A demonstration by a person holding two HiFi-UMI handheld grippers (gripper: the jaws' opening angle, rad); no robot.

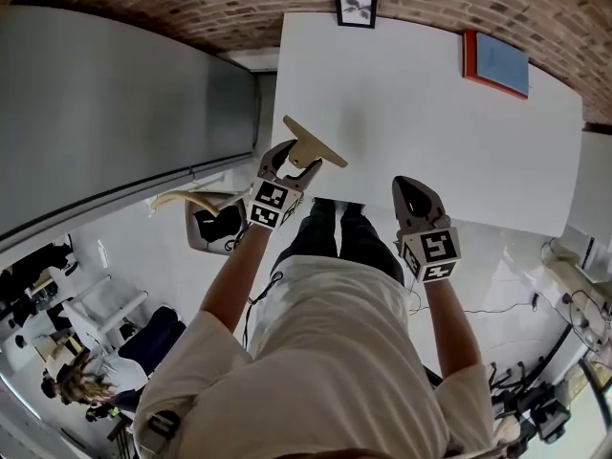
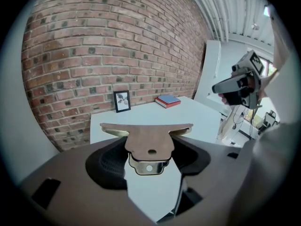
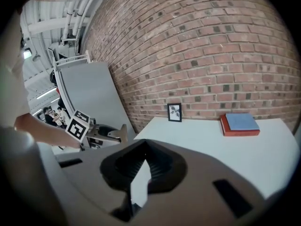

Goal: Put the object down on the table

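A flat tan T-shaped piece (image 1: pixel 314 144) with a metal bracket under it sits between the jaws of my left gripper (image 1: pixel 296 161), which is shut on its stem. It hangs above the near left edge of the white table (image 1: pixel 430 113). In the left gripper view the piece (image 2: pixel 150 142) lies crosswise over the jaws with its wide bar pointing forward. My right gripper (image 1: pixel 413 187) hovers over the table's near edge, shut, with nothing in it. The right gripper view shows the piece (image 3: pixel 115 133) off to the left.
A small framed picture (image 1: pixel 356 9) stands at the table's far edge against the brick wall. A red book with a blue cover (image 1: pixel 497 62) lies at the far right. A grey partition (image 1: pixel 115 113) stands left of the table.
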